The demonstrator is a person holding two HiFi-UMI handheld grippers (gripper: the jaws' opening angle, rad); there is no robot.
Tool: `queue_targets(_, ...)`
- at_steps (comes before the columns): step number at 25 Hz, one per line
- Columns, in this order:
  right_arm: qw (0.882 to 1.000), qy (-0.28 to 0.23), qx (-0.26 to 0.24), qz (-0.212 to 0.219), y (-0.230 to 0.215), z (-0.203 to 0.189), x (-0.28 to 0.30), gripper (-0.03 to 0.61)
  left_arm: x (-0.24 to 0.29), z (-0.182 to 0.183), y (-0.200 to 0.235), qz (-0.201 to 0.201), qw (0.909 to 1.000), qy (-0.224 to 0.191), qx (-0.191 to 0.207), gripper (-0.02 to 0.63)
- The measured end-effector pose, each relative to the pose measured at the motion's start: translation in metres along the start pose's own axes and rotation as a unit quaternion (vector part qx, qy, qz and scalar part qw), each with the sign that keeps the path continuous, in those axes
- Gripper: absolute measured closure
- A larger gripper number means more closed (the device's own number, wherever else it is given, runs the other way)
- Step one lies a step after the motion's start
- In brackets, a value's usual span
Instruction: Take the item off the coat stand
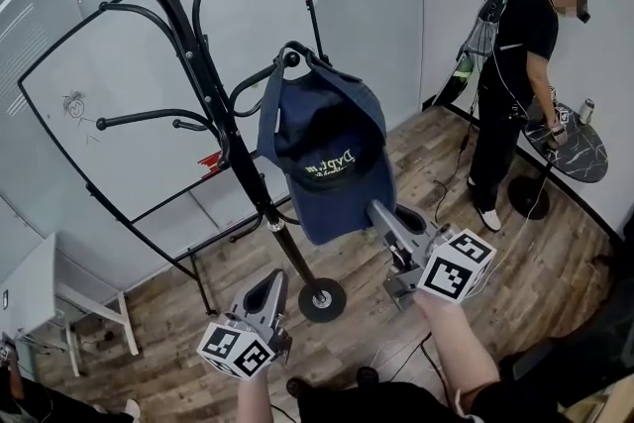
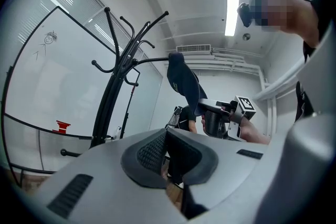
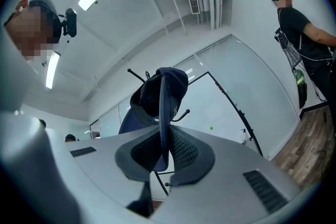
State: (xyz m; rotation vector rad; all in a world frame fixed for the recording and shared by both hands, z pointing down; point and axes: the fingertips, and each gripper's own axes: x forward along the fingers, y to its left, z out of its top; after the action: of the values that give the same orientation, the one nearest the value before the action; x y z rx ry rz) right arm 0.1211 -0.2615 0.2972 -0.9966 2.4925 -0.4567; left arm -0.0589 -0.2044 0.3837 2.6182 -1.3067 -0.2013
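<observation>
Gripping the hanging brim of the navy-blue fabric baseball cap [image 1: 327, 149], the right gripper [image 1: 377, 210] reaches up from the person's outstretched right forearm in the head view, its marker cube near the wrist and its jaws aimed up and left towards the black metal coat stand [image 1: 211, 99]; the cap hangs from a curved upper hook [image 1: 289, 57] of that stand, crown outward, in front of a large whiteboard [image 1: 109, 64]; the left gripper [image 1: 271, 284] is held lower and closer to the body, near the foot of the pole and touching nothing; a second person [image 1: 517, 54] stands well apart on the wooden floor [image 1: 535, 263]. In the left gripper view the jaws are pressed together with nothing between them, pointing up at the stand and the cap [image 2: 184, 78], whose lower edge the right gripper [image 2: 212, 113] clamps. In the right gripper view the jaws are clenched on the thin navy edge of the brim, with the cap [image 3: 157, 89] rising above the pads towards its hook. The grasp looks made and the lift-off not yet done; the next move probably calls for raising the cap up and over the hook's knobbed tip before drawing it clear; a plain downward pull might snag it or rock the stand.
</observation>
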Motion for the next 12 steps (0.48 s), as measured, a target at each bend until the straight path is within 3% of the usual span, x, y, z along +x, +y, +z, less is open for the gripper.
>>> queue_targets(12, 1.000, 0.018, 0.013, 0.002, -0.005, -0.002, 0.006, 0.534, 0.008, 0.005, -0.027, -0.018, 0.9998, -0.004, 0.011, 0.600)
